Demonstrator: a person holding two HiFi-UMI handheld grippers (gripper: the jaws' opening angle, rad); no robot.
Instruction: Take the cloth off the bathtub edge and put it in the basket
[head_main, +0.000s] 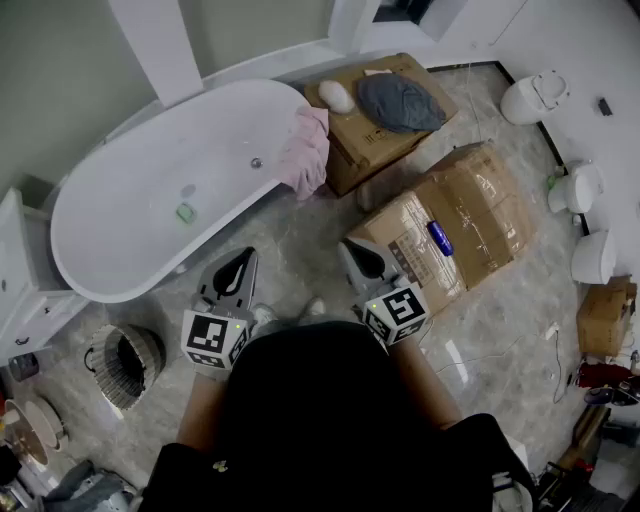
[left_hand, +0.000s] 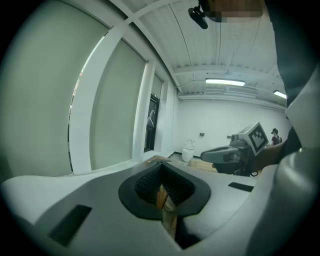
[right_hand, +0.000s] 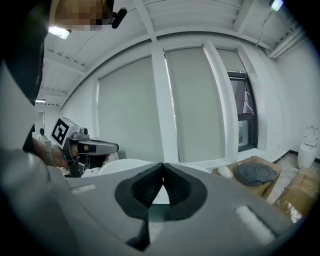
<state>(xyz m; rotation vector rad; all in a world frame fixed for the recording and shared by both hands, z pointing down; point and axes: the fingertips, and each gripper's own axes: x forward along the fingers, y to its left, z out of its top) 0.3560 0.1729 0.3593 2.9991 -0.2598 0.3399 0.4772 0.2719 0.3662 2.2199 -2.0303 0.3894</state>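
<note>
The pink cloth (head_main: 310, 150) hung over the far right end of the bathtub (head_main: 150, 215), draped down its outer side toward the floor and untouched. Both grippers were well short of it. The left gripper (head_main: 240, 265) and the right gripper (head_main: 360, 252) were clenched on nothing, close to the person's body.

The jaws would have to open before any grab. A pinch on one loose fold alone might let the cloth slip to the floor or slide into the tub. A grey cloth (head_main: 400, 102) lay on a cardboard box (head_main: 362, 158) just right of the pink one and could be taken by mistake. The basket (head_main: 125, 365) stood near left, well apart from the cloth, so a trailing end might drag or snag on the way.

The floor (head_main: 305, 255) was pale, glossy, marble-look tile. A larger box (head_main: 480, 210) sat to the right, and a toilet (head_main: 533, 97) stood by the far right wall.
</note>
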